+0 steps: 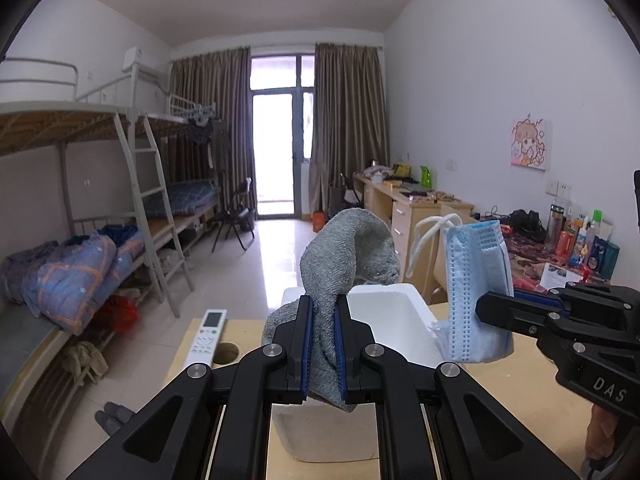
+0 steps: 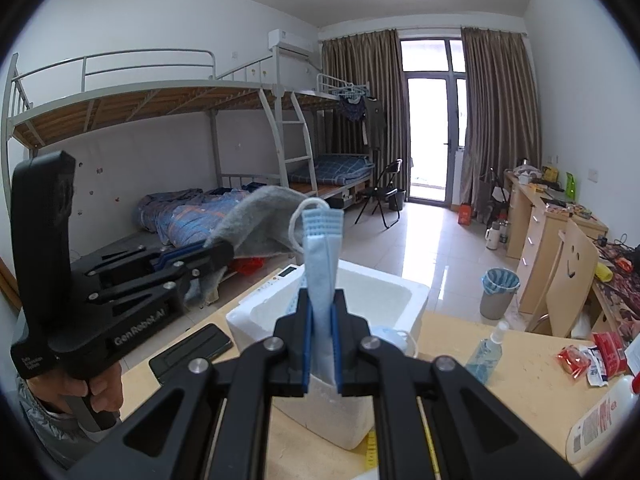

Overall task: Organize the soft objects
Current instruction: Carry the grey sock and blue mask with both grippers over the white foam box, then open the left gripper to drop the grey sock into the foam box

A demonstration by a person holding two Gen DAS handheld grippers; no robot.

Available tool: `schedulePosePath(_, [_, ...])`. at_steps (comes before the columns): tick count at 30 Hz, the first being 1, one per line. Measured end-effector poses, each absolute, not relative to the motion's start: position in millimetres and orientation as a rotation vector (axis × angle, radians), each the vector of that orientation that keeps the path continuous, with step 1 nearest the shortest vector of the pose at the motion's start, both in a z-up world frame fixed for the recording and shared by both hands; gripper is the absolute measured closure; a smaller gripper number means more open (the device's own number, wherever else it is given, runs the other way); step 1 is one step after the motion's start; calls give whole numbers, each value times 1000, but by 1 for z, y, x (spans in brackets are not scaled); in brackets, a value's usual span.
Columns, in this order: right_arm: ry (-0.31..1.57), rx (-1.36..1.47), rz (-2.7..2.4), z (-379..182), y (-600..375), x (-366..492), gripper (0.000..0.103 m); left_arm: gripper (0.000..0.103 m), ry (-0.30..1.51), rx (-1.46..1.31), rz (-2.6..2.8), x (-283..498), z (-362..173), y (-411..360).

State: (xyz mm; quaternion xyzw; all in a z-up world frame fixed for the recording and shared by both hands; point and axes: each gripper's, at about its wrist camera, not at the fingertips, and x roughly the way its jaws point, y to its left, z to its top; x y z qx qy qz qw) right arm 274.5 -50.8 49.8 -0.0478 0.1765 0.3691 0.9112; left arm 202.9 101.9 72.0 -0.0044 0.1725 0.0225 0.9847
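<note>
The left gripper (image 1: 321,344) is clamped tight on a grey fuzzy knitted sock (image 1: 344,252), whose upper end curls over above a white foam box (image 1: 404,320) standing on the light wooden table (image 1: 520,380). The right gripper (image 2: 321,342) pinches a folded pale-blue pleated face mask (image 2: 321,256) (white ear loops dangling at its top), held upright over the same box. A white remote control (image 1: 208,338) lies just beside the box, and a clear blue spray bottle (image 2: 486,350) stands near it.
</note>
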Motion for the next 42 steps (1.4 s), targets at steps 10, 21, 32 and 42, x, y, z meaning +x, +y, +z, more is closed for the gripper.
schedulePosePath(10, [398,-102,762,44,-37,297,92,92,395,-23,72,230,68,114])
schedulePosePath(21, [386,-79,712,51,-56,296,92,92,435,-1,53,251,67,105])
schedulePosePath(32, [373,-59,668,57,-75,289,92,92,451,18,13,260,68,91])
schedulePosePath(42, [386,-49,644,50,-85,294,92,88,472,34,12,270,63,86])
